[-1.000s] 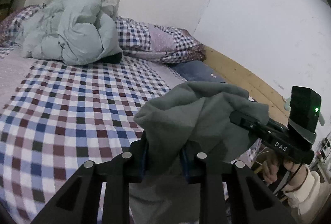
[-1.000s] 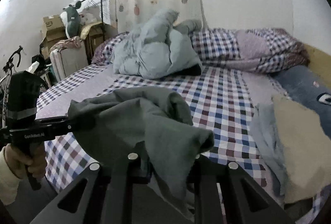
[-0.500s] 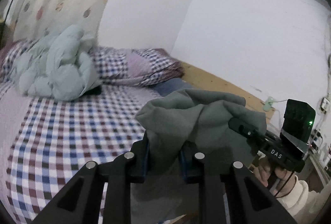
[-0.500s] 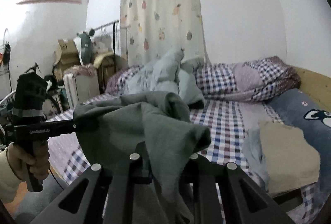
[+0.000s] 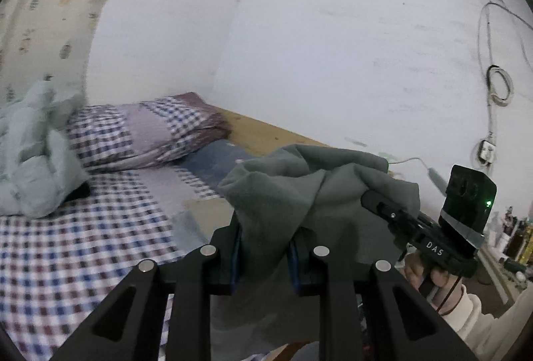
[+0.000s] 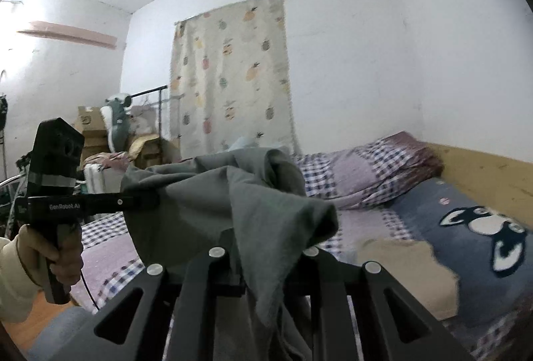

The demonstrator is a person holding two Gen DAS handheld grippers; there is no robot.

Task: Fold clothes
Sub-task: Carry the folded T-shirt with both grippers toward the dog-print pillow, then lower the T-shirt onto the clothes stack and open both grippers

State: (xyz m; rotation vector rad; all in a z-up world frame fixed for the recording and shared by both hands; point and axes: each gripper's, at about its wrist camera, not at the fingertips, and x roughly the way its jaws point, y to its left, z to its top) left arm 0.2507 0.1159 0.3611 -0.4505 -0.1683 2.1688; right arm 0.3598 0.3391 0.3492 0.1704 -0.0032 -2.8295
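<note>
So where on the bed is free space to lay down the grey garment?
Free: the checked sheet between the crumpled pale quilt and the beige cloth. Crowded: the side by the wooden board, with pillows, blue blanket and that cloth.

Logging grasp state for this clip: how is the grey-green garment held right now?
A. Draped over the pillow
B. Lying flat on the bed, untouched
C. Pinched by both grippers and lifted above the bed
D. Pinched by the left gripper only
C: the grey-green garment is clamped in the left gripper and in the right gripper, hanging between them above the checked bed sheet.
</note>
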